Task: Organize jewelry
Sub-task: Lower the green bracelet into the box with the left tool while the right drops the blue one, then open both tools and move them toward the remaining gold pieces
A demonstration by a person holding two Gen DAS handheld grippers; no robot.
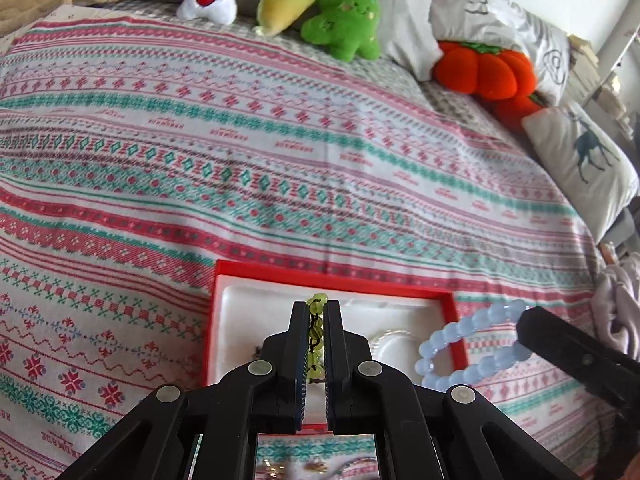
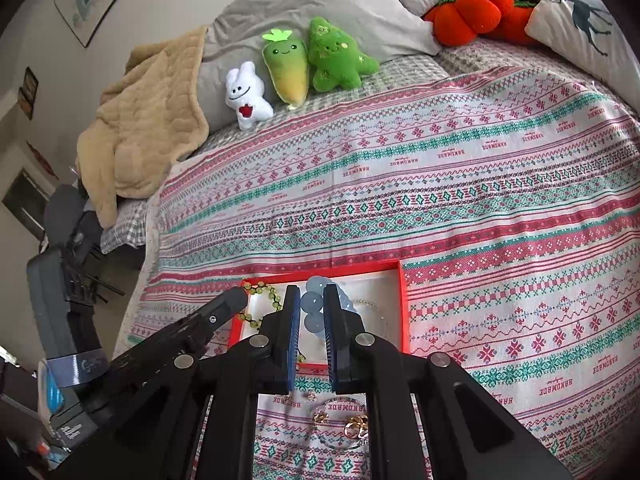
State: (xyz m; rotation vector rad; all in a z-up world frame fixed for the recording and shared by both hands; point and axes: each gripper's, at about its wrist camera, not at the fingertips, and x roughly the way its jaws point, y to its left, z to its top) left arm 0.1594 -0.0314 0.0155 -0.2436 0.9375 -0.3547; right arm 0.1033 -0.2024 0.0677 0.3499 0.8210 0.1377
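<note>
My left gripper [image 1: 315, 305] is shut on a green bead bracelet [image 1: 317, 332], which hangs over the open red box [image 1: 320, 270] with a white lining. My right gripper [image 2: 312, 288] is shut on a pale blue bead bracelet [image 2: 313, 305], over the same red box [image 2: 404, 308]. In the left wrist view the blue bracelet [image 1: 472, 344] loops over the box's right rim, with the right gripper [image 1: 532, 320] beside it. In the right wrist view the left gripper [image 2: 236, 300] holds the green bracelet [image 2: 260, 308] at the box's left end. A thin silver chain [image 2: 372, 304] lies in the box.
The box sits on a patterned red, green and white blanket [image 1: 200, 160] on a bed. Loose gold rings [image 2: 356, 426] lie on the blanket near me. Plush toys [image 1: 316, 4], an orange pumpkin cushion [image 1: 484, 68] and pillows line the far side. The bed's edge [image 2: 140, 280] drops at left.
</note>
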